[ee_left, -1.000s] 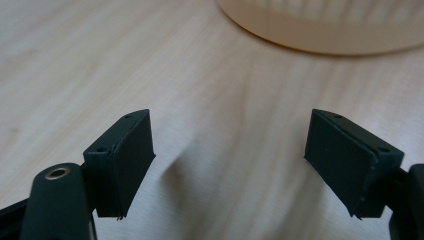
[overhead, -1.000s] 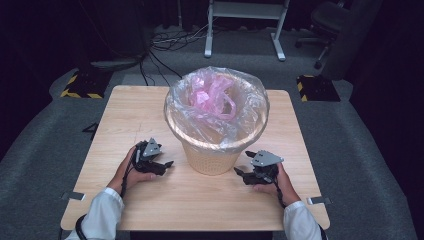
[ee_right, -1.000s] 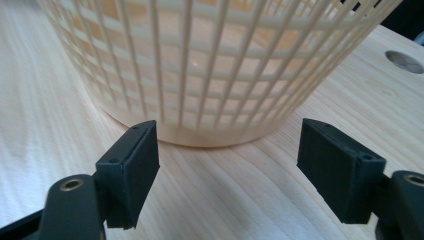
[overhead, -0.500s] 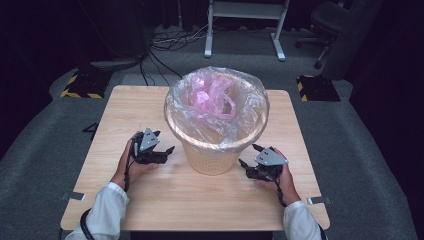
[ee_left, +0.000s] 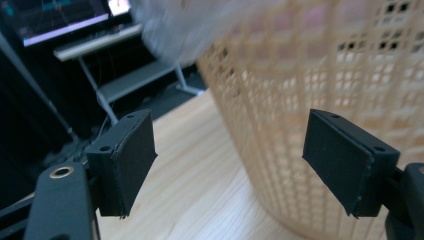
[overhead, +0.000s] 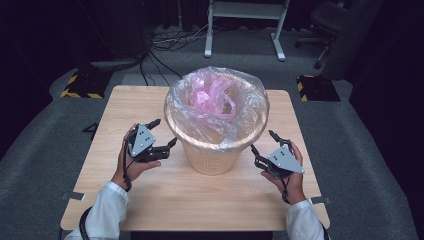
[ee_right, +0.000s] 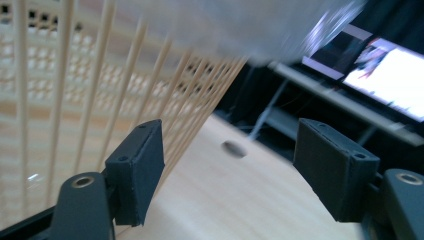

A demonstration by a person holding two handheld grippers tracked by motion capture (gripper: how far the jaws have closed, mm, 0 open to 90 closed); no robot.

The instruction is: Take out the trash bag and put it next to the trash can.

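A cream lattice wastebasket [overhead: 212, 155] stands mid-worktop [overhead: 150, 200], lined with a clear plastic bag [overhead: 250, 125] whose edge folds over the rim; crumpled pink plastic [overhead: 212, 97] lies inside. The left tongs [overhead: 162, 135] and right tongs [overhead: 261, 142] flank it, both released and empty. Judging by this, bag handling has not started; the grasp remains. The bag's edge is blurred in both gripper views, and the basket's depths are hidden.
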